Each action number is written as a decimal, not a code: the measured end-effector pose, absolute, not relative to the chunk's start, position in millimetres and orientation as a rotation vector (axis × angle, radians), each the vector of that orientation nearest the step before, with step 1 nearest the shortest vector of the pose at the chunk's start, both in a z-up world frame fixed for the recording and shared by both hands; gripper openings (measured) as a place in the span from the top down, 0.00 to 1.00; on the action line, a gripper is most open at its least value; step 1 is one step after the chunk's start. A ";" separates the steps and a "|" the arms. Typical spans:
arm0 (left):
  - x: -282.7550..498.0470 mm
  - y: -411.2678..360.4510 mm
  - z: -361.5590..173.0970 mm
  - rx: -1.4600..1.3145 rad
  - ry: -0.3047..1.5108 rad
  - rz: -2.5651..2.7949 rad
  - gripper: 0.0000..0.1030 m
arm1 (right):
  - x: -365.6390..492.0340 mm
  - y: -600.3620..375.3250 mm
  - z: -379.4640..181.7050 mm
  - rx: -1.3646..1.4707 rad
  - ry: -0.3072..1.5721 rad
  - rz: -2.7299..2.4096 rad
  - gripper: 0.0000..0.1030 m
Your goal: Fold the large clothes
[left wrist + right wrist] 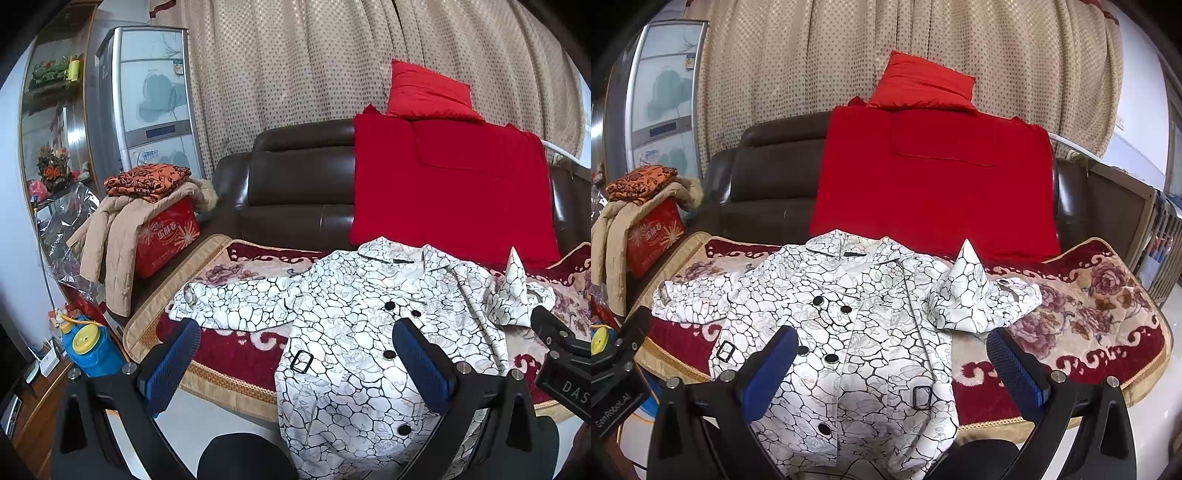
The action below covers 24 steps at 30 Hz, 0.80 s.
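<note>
The coat lies flat on the sofa, collar away, hem toward both tongs; left tongs and right tongs are wide, holding nothing, each near 1 side.

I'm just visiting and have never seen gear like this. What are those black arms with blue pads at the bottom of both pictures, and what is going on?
No robot here: a person carries one pair of tongs in each hand, each with a wide-angle camera looking forward along its fingers. One picture comes from the left tongs, the other from the right tongs. The blue pads are their gripping faces. Both pairs stand wide open and hold nothing. Ahead, a white coat with black crackle lines and black buttons lies spread on a flowered sofa cover, its hem hanging over the front edge. One sleeve is bunched up. Folding has not begun.
</note>
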State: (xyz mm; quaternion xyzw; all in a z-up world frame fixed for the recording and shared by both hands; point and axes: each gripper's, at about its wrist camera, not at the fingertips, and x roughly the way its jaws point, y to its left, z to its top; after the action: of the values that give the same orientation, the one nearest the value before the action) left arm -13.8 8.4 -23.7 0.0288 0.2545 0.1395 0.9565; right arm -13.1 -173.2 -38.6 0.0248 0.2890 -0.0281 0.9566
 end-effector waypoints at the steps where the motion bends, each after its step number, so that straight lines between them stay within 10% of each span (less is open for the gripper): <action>1: -13.2 9.1 -24.3 0.058 0.518 0.283 0.00 | -9.3 -167.9 -37.1 0.045 0.586 -0.062 0.00; 24: -11.3 10.2 -34.2 0.064 0.511 0.288 0.00 | -9.6 -172.8 -43.7 0.074 0.590 -0.074 0.00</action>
State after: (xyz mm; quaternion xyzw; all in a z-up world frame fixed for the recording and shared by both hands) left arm -11.3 10.2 -34.2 0.0317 0.2517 0.1420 0.9568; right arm -9.6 -172.8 -43.8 0.0364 0.2905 -0.0363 0.9555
